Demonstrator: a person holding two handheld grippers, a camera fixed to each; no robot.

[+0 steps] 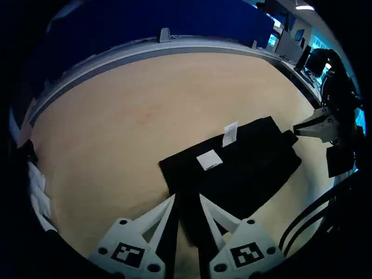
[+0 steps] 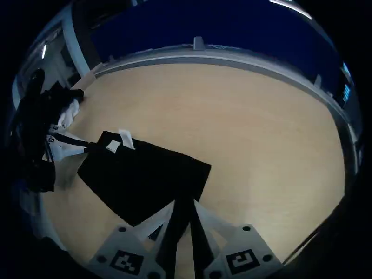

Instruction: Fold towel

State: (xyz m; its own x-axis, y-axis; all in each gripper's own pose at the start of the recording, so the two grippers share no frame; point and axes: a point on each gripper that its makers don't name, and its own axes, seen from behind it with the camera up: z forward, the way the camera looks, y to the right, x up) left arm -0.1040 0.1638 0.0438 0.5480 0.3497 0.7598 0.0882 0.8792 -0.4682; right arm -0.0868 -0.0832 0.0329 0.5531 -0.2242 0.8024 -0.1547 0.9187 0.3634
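Lying flat on the pale wood-grain table (image 1: 130, 111), the black towel (image 1: 246, 167) sits toward the near edge, well apart from the far edge, where a grey rail (image 1: 186, 46) and a blue partition (image 1: 153, 18) run.

The left gripper (image 1: 187, 199) is clenched on one end of the cloth: a dark strip of fabric runs down between its white fingers, and both appear to press on it. The right gripper (image 2: 183, 205) is clamped in the same way on the opposite end, with a narrow fold of cloth pinched between its fingers.

The towel's long axis seems to run from one gripper to the other, so from each pair of fingers the body of the cloth stretches forward and across toward the other hand. Neither is nearer; each has its own end. My reading is that the coming fold depends on carrying one held end over along that axis until it meets the other.

The cloth looks soft, matte and limp, a rough rectangle with slightly wavy edges and a few shallow creases. Two white tags (image 1: 209, 160) lie on its upper face, one flat, one standing up near the far long edge. The tabletop is smooth and bare around it.
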